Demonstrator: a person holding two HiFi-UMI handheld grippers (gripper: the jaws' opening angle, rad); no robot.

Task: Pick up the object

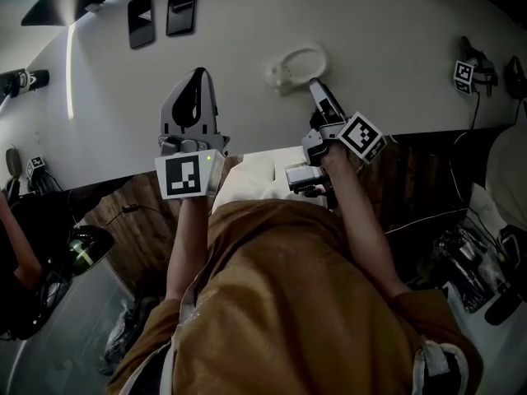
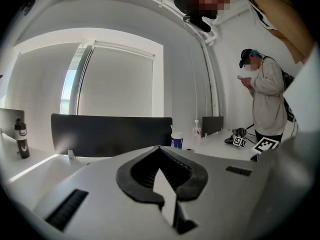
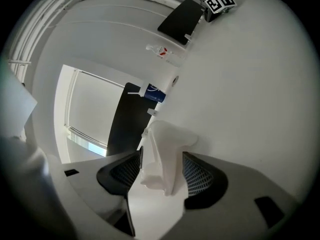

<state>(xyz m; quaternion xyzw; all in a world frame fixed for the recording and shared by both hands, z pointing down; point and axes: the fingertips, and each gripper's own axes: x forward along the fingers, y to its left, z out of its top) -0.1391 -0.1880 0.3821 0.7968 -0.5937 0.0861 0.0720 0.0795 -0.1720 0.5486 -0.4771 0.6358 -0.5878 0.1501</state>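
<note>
A white, moulded ring-shaped object (image 1: 296,66) lies on the white table (image 1: 395,64), just past the tips of my right gripper (image 1: 317,85). In the right gripper view the same white object (image 3: 167,154) stands between the two ribbed black pads (image 3: 197,174). My right gripper (image 3: 161,153) has its jaws spread wide around it, open and not pressing on it. My left gripper (image 1: 199,74) hovers over the table to the left of the object, apart from it. Its jaws (image 2: 160,148) meet at the tips, shut with nothing between them.
Two black phone-like slabs (image 1: 141,20) (image 1: 181,7) lie at the table's far left. A marker cube with cables (image 1: 467,74) sits at the right edge. A blue cup (image 2: 176,140), a small bottle (image 2: 197,130) and a dark flask (image 2: 20,139) stand farther off. A person (image 2: 267,99) stands beyond the table.
</note>
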